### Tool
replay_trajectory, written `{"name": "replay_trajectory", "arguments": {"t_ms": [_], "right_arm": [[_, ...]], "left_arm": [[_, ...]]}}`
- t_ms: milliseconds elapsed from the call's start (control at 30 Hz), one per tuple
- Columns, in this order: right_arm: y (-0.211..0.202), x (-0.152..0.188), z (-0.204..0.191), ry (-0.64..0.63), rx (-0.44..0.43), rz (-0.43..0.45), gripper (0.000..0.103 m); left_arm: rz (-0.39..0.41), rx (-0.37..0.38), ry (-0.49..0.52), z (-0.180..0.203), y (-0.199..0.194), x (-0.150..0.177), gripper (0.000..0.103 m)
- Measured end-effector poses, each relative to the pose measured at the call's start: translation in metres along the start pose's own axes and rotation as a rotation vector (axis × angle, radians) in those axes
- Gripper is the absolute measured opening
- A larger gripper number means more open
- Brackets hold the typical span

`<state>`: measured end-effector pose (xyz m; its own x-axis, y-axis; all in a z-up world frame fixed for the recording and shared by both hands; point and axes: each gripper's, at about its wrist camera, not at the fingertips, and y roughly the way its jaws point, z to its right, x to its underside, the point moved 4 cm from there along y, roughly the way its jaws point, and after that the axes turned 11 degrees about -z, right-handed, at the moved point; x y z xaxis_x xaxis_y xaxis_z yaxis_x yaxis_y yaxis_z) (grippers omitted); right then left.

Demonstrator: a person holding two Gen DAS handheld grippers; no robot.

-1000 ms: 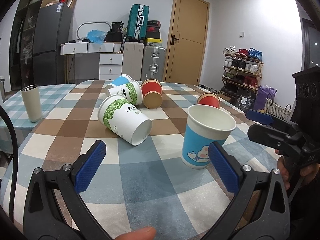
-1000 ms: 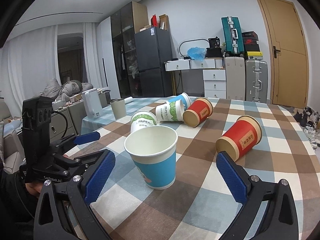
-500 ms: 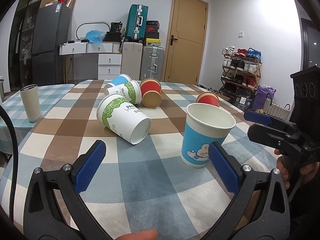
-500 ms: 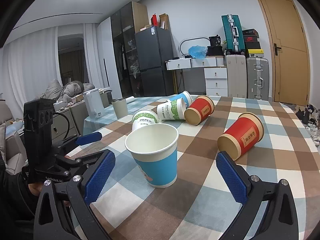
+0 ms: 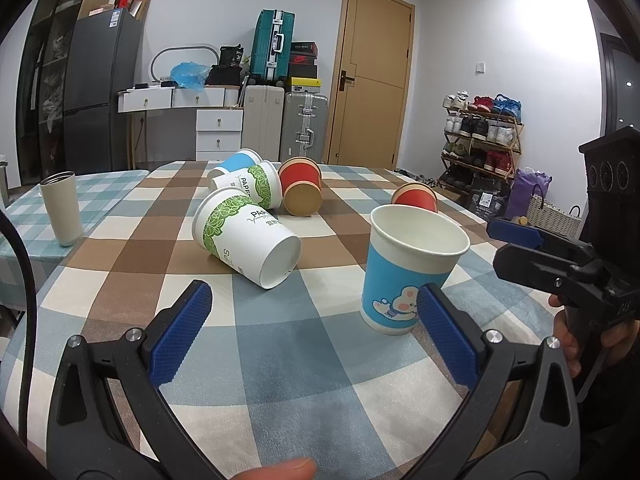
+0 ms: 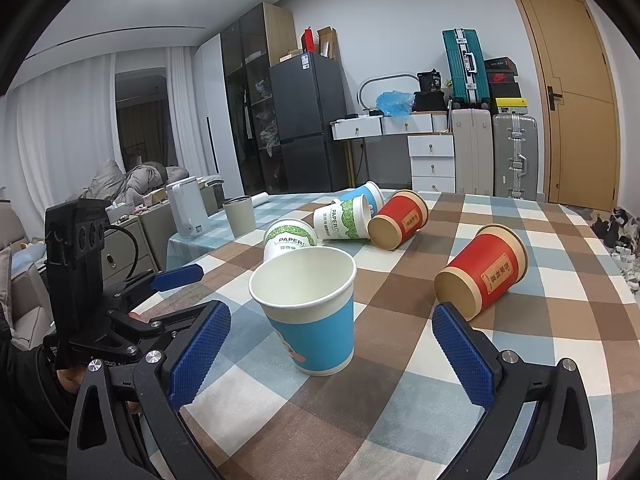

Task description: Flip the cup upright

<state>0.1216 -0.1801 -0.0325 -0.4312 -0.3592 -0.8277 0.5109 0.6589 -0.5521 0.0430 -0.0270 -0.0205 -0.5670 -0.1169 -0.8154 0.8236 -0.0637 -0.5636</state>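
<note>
1. Upright blue paper cup with cartoon print [image 6: 310, 312] stands on the checked tablecloth [image 6: 420, 400], nearest both wrist cameras.
2. Green-leaf white paper cup [image 5: 246, 236] lies on its side just behind-left of it.
3. Red paper cup [image 6: 482, 274] lies on its side to the right.
4. Three more tipped cups cluster farther back.
5. Grey tumbler [image 5: 61, 209] stands on the adjoining table, far left.

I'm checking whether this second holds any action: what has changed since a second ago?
Almost nothing. Both views creep slightly. The left gripper and right gripper stay open and empty. The blue cup stays upright; the green cup and red cup still lie on their sides.
</note>
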Motion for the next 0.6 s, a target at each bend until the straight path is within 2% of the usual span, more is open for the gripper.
{"name": "replay_trajectory", "arguments": {"t_ms": [600], "right_arm": [[-0.0003, 0.0001, -0.0001, -0.001, 0.0, -0.003, 0.103]], "left_arm": [[0.002, 0.0, 0.0, 0.0003, -0.0007, 0.0013, 0.102]]}}
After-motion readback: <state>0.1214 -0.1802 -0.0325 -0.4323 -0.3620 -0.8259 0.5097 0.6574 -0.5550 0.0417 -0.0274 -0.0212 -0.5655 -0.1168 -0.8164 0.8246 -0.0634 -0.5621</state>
